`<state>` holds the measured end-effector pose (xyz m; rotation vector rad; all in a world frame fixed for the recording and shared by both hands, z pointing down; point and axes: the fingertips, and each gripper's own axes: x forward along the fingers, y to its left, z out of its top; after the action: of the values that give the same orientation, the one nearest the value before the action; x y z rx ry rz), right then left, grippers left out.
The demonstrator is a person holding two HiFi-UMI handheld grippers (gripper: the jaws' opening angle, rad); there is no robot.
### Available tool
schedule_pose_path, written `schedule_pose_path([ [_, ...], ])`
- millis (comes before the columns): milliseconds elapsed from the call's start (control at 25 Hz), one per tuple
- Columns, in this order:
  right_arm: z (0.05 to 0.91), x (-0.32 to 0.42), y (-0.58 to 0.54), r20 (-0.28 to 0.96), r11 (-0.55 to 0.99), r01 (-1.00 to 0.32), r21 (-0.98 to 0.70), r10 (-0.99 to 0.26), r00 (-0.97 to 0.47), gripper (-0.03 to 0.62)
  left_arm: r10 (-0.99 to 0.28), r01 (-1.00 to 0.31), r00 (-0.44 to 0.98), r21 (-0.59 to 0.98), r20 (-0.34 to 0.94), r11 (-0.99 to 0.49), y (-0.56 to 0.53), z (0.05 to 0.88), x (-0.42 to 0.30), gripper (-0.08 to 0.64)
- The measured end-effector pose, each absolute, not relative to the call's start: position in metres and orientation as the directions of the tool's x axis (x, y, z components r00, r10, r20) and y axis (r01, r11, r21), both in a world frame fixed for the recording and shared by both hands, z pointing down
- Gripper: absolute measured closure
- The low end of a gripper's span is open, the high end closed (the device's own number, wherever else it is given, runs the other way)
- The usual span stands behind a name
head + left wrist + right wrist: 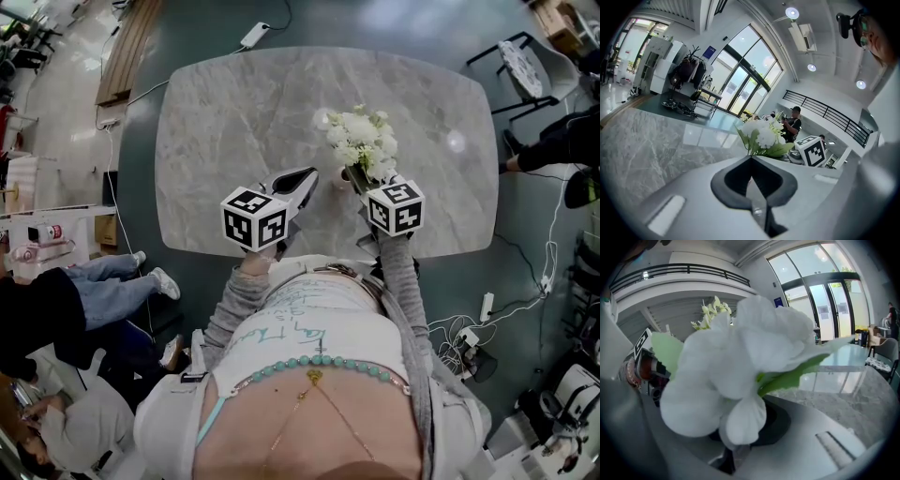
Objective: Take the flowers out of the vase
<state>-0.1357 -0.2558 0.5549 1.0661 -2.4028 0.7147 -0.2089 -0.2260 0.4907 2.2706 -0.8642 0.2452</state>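
A bunch of white flowers with green leaves stands over the right half of the marble table. My right gripper is shut on the stems just below the blooms, and the flowers fill the right gripper view and hide the jaw tips. My left gripper hovers just left of the stems, jaws shut with nothing in them. In the left gripper view the flowers rise straight beyond its tips. A small pale spot lies between the grippers; I cannot tell whether it is the vase.
A black chair stands off the table's far right corner. One person sits at the right and others at the left. Cables and a power strip lie on the floor near the right.
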Motion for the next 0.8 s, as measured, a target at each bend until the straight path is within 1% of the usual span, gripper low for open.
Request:
schedule_pose_path([
  [200,0.556,-0.129,-0.255,0.558,0.576,-0.768,-0.280,-0.554,-0.618,0.548,-0.509,-0.640,0.766,0.536,0.393,-0.550,-0.226,0.491,-0.200,0.560],
  [800,0.555,-0.126,-0.249,0.564,0.575,-0.776,-0.259,-0.562,-0.605,0.552,-0.497,-0.627,0.778,0.534,0.385,-0.567,-0.220,0.490,-0.194,0.560],
])
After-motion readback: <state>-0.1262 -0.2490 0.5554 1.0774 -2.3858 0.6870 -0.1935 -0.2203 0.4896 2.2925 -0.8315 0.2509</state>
